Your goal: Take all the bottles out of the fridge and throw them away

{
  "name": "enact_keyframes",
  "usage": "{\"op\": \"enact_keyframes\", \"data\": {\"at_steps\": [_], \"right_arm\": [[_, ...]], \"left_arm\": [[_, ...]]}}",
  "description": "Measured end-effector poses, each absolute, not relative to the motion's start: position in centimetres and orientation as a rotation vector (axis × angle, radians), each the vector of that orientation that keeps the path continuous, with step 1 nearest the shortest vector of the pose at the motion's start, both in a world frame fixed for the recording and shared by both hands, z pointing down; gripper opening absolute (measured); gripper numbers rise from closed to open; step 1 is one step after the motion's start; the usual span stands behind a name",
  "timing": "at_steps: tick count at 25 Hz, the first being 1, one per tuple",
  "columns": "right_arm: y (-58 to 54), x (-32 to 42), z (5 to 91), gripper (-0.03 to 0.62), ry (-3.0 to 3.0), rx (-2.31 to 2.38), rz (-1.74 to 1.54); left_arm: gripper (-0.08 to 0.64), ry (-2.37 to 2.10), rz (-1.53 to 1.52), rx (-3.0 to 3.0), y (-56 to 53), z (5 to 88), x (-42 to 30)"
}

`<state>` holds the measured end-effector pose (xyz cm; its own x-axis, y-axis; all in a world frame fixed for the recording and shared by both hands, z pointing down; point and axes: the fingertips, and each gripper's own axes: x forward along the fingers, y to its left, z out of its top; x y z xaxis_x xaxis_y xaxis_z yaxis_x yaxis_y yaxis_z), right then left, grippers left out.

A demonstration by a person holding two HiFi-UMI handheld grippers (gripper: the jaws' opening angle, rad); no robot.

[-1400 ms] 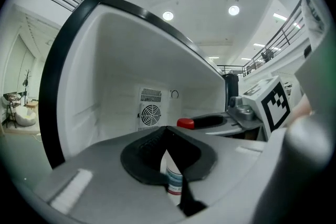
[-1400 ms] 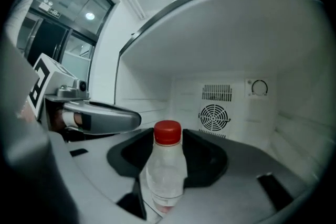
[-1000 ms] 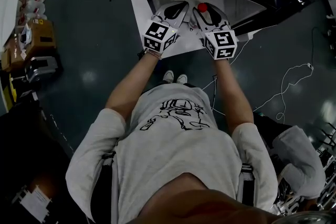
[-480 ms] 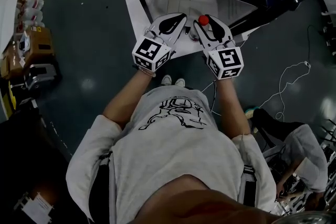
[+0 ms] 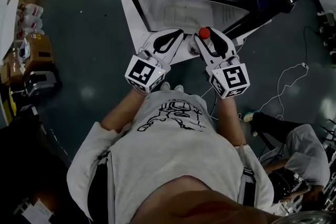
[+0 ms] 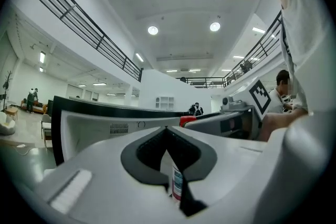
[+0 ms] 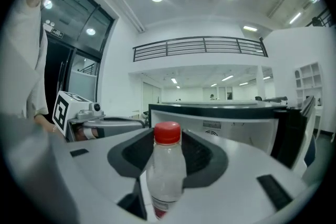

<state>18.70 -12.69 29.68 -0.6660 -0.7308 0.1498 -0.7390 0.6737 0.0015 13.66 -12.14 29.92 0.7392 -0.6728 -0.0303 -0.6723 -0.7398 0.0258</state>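
Head view: right gripper (image 5: 208,37) clamped on 1 red-capped plastic bottle (image 5: 204,33), just outside the open fridge (image 5: 157,10); left gripper (image 5: 177,35) beside it.

Left gripper view: jaw tips meet, nothing gripped (a labelled sliver shows through the slit).

Right gripper view: bottle upright, cap up, long axis vertical. Likely light, thin-walled, slick; hold mid-body, gently.

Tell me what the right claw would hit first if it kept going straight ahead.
Probably the open black fridge with its white inside, straight ahead of the right claw, which grips a clear red-capped plastic bottle. Depth is unclear.
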Motion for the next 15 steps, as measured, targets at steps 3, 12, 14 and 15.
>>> {"op": "enact_keyframes", "data": {"at_steps": [3, 12, 14, 15], "right_arm": [[-11.9, 19.0, 28.7, 0.171, -2.754, 1.217, 0.083], [-10.9, 18.9, 27.8, 0.17, -2.785, 1.16, 0.075], [-10.7, 18.8, 27.9, 0.169, -2.799, 1.134, 0.085], [-10.6, 18.8, 28.0, 0.169, -2.803, 1.121, 0.086]], "left_arm": [[0.009, -1.121, -0.064, 2.923, -11.1, 28.9, 13.8], [0.009, -1.154, -0.063, 2.9, -10.3, 28.5, 14.0], [0.009, -1.18, -0.063, 2.887, -10.1, 28.5, 13.8], [0.009, -1.195, -0.063, 2.88, -10.0, 28.5, 13.7]]}}
